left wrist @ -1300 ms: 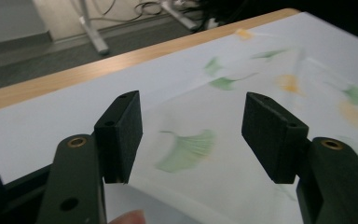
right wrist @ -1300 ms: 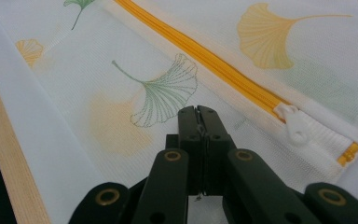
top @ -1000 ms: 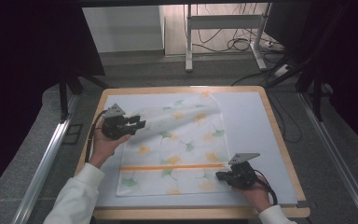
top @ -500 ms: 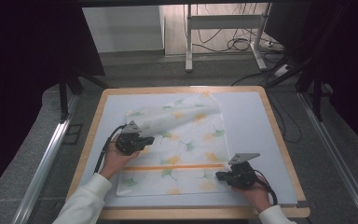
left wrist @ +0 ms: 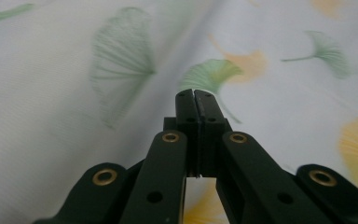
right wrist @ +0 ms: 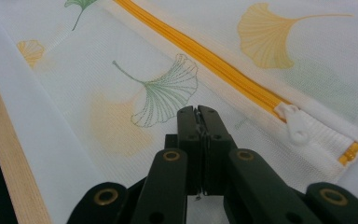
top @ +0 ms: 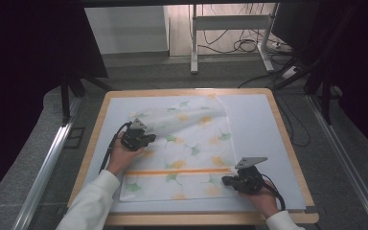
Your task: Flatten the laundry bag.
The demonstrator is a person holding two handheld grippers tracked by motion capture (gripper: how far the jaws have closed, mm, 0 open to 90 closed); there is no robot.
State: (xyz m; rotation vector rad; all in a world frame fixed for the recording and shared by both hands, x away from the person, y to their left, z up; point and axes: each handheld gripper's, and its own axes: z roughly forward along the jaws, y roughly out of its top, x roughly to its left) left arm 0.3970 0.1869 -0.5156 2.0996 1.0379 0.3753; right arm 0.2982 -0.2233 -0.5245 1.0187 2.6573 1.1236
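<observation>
One white mesh bag (top: pixel 182 153), ginkgo-leaf print, orange zipper (top: pixel 177 171)

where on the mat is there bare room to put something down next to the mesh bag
The widest bare strip of mat lies between the mesh bag and the table's right wooden edge. A narrower strip runs along the far edge. It is crowded at the bag's left side by the left gripper and at its near right corner by the right gripper.

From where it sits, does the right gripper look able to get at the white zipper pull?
Probably yes. The right gripper rests with jaws shut on the mesh bag, and the zipper pull lies bare just beside it on the orange zipper, nothing between.
</observation>
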